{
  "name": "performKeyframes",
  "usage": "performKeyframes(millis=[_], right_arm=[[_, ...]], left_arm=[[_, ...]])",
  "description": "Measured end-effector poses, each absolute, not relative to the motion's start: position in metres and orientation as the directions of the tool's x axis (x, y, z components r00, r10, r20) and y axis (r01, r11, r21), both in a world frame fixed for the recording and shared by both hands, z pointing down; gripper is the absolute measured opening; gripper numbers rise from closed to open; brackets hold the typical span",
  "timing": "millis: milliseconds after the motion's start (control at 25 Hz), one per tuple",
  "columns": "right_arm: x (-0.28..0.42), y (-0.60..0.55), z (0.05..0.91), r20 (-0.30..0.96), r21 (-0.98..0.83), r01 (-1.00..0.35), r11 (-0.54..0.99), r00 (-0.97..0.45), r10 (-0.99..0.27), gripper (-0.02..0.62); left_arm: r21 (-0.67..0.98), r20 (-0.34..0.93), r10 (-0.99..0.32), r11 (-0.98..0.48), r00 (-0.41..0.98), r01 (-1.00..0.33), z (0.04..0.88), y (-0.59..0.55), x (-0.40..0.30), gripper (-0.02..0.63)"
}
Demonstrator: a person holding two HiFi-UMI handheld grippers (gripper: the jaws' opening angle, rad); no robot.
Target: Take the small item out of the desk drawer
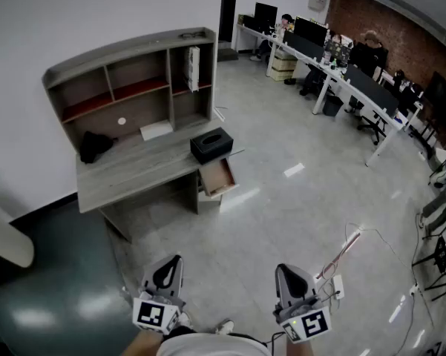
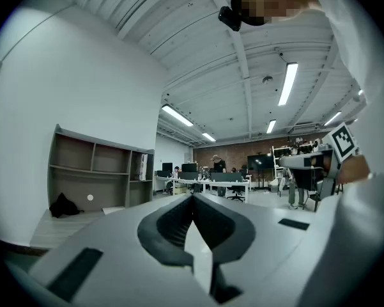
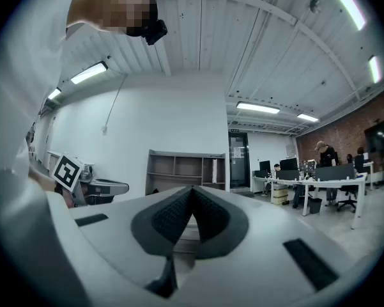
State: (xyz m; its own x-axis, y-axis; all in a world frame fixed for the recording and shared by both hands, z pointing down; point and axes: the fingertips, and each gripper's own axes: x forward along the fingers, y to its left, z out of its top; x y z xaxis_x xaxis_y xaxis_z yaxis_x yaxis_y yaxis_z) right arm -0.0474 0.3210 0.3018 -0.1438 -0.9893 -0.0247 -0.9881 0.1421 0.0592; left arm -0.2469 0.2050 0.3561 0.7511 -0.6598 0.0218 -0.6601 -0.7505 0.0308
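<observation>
With the jaws of the left gripper [image 1: 172, 262] and right gripper [image 1: 284, 270] clenched empty, well apart from the open drawer [image 1: 217, 176], the small item inside is unseen, probably light, best pinched across its width.

The desk drawer [image 1: 217, 176] stands pulled open, pale wood inside.

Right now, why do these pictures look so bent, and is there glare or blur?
Head view: the wide lens bows the desk, and glare patches sit on the glossy floor. Left gripper view: round fisheye with black corners and bright ceiling lights. Right gripper view: same bending; the jaws up close look soft.
</observation>
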Motion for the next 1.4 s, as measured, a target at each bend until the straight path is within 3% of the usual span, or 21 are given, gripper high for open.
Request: performKeyframes(millis=[920, 1160, 1400], right_arm=[[-0.111, 0.299, 0.323, 0.028, 0.02, -0.998, 0.059, -0.059, -0.998, 0.021], [-0.067, 0.254, 0.344, 0.027, -0.006, -0.998, 0.07, -0.07, -0.997, 0.021], [0.023, 0.187, 0.35, 0.012, -0.032, -0.99, 0.14, -0.141, -0.99, 0.021]], left_arm=[[0.083, 0.068, -0.59, -0.8, 0.804, -0.594, 0.387, 0.172, -0.31, 0.018], [0.07, 0.086, -0.582, -0.806, 0.809, -0.588, 0.4, 0.143, -0.266, 0.018], [0.079, 0.134, -0.614, -0.776, 0.778, -0.626, 0.414, 0.092, -0.175, 0.018]])
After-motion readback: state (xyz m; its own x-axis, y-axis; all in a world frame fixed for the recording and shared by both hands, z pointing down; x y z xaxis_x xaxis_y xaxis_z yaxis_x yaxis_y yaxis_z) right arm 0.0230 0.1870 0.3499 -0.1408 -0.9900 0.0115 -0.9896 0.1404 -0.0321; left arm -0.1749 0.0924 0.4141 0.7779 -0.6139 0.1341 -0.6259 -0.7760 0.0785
